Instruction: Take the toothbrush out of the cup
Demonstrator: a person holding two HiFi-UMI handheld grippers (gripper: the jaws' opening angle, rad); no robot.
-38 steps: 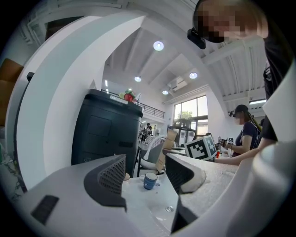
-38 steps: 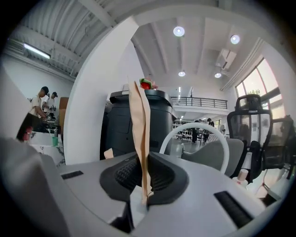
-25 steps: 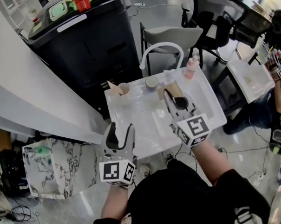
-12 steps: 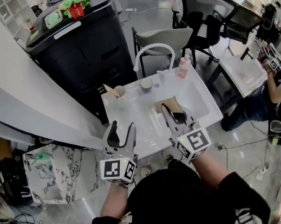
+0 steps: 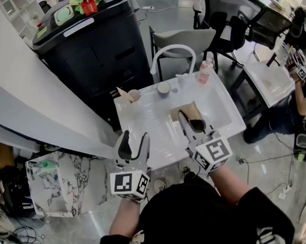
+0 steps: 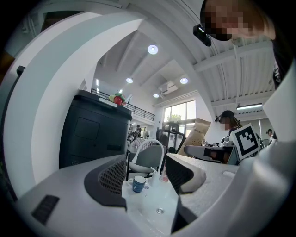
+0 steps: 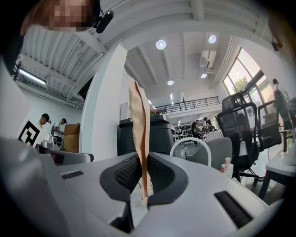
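I am watching the person lean over the white sink top (image 5: pixel 148 119) with a tool in each hand. The right gripper (image 5: pixel 189 120) is pinching a flat brown paper packet (image 5: pixel 190 108). Its jaws are standing almost together, with the dark pads pressing on both faces of the packet. In the right gripper view the packet is rising upright and edge-on between them.

The left gripper (image 5: pixel 133 138) is hanging at the near edge of the sink top. Its jaws are gaping wide with nothing between them, and it is touching nothing that I can see. The blue cup (image 5: pixel 164 88) is showing through the gap, far off.

At the back, one arched white faucet (image 5: pixel 173 47) is rising. Two cups are standing there, well apart from both grippers: the blue one near the faucet's foot and a pale cup (image 5: pixel 134 96) toward the left corner. One tan piece (image 5: pixel 122 92) is leaning out of the pale cup to the left. One pink bottle (image 5: pixel 205 72) is standing at the right, and one small clear thing (image 5: pixel 180 81) is sitting between it and the blue cup. I am failing to pick out the toothbrush itself for certain at this size.
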